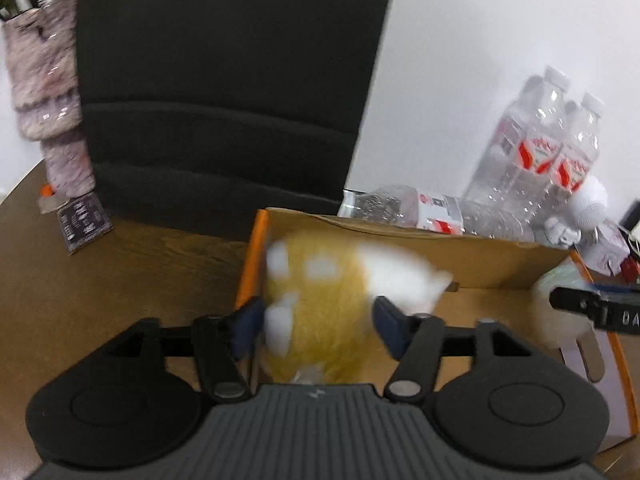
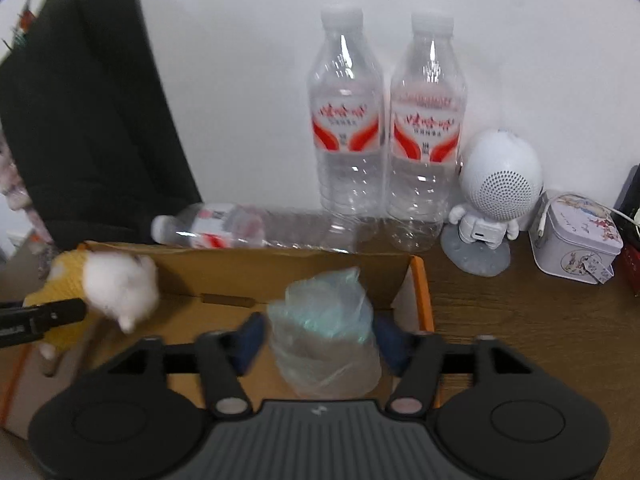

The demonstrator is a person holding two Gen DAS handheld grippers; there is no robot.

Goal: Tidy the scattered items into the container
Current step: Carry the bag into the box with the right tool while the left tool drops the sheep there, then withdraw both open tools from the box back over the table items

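Left tool (image 1: 318, 326) is sitting over the near-left part of the cardboard box (image 1: 500, 256), jaws spread; the yellow-and-white plush toy (image 1: 320, 304) is blurred between the blue pads (image 1: 386, 326), and I cannot tell if the pads are touching it or clear of it. Right tool (image 2: 320, 340) is hanging over the right part of the same box, jaws also spread, with the crumpled clear plastic bag (image 2: 324, 328) sitting between the pads, small gaps showing on both sides, so not pinching it. Both items are lying inside the box outline, the plush at the left end, the bag at the right end; the right-wrist view is showing the plush (image 2: 108, 288) beside the tip of the left tool at its left edge. The box is resting on the brown wood-grain bench (image 2: 520, 320) and has orange edging. Just behind the box's far wall one clear water bottle (image 2: 248, 228) is lying on its side. Behind that, two more bottles (image 2: 384, 136) are standing upright side by side against the white wall. Right of them a white astronaut-shaped speaker (image 2: 492, 200) is standing on a grey base, then a small printed tin (image 2: 572, 240). Far left, a black paper bag (image 2: 92, 120) is standing against the wall, and a furry grey-pink item (image 1: 48, 92) is standing beside it.
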